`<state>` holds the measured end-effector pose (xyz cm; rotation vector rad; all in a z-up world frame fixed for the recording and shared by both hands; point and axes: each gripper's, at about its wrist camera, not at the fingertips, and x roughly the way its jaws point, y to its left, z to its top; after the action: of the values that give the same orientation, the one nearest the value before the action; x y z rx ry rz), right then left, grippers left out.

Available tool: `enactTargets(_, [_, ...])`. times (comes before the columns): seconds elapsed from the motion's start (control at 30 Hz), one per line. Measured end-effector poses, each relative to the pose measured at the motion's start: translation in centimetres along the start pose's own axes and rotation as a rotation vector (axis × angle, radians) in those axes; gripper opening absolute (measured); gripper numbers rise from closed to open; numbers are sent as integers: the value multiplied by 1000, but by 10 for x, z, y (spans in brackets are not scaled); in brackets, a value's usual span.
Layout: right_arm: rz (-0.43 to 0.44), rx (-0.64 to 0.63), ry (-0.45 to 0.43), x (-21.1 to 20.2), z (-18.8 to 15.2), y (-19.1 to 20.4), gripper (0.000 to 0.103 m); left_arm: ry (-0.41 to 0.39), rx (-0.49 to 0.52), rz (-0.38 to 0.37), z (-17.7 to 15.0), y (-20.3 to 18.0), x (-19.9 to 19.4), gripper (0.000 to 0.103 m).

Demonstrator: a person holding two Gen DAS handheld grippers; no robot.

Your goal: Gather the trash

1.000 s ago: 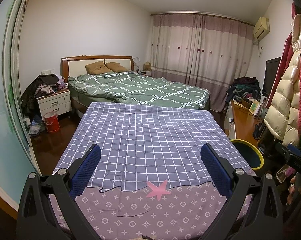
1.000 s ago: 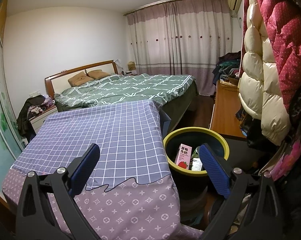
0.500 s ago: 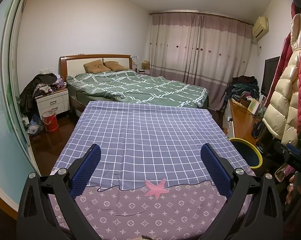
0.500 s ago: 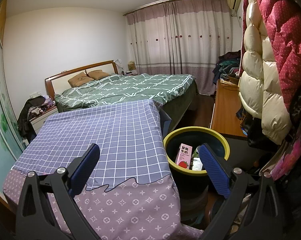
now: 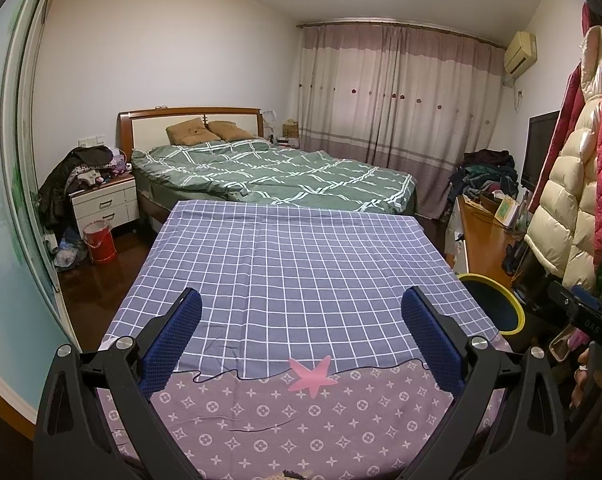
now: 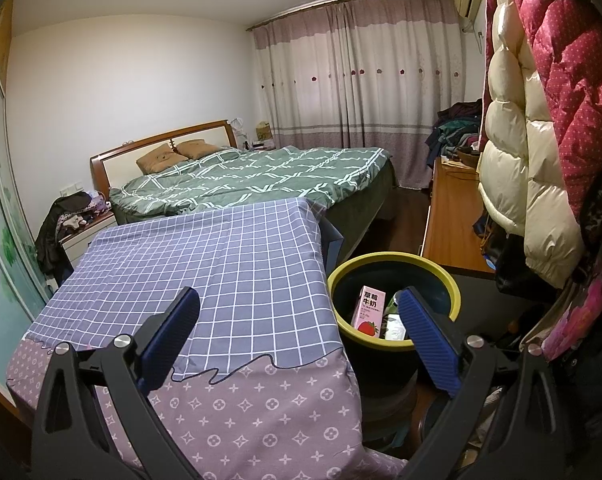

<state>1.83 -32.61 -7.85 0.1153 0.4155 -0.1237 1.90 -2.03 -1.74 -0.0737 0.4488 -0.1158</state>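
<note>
- The yellow-rimmed bin (image 6: pixel 395 280) stands on the floor just beside the table's right edge; inside it sits a pink strawberry milk carton (image 6: pixel 368 312), upright and leaning a little, with some other packaging beside it that I cannot make out
- The right gripper (image 6: pixel 299 338) hovers over the table's corner and the bin, jaws spread wide, nothing held
- The left gripper (image 5: pixel 301 340) hangs above the checked tablecloth (image 5: pixel 297 264), equally wide open and empty; a pink star (image 5: pixel 313 374) lies on the cloth between its fingers
- Beyond the table, a green-quilted bed (image 5: pixel 269 174); puffy coats (image 6: pixel 541 120) hang at the right
</note>
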Motion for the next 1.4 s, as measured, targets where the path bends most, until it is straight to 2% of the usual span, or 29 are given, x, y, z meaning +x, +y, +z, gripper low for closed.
enactTargets(0.87, [2, 3, 10, 4, -3, 2, 95, 23, -6, -20, -4, 2, 9, 98])
enactTargets(1.4, [5, -4, 12, 6, -4, 4, 95, 26, 18, -17, -1, -9, 18, 98])
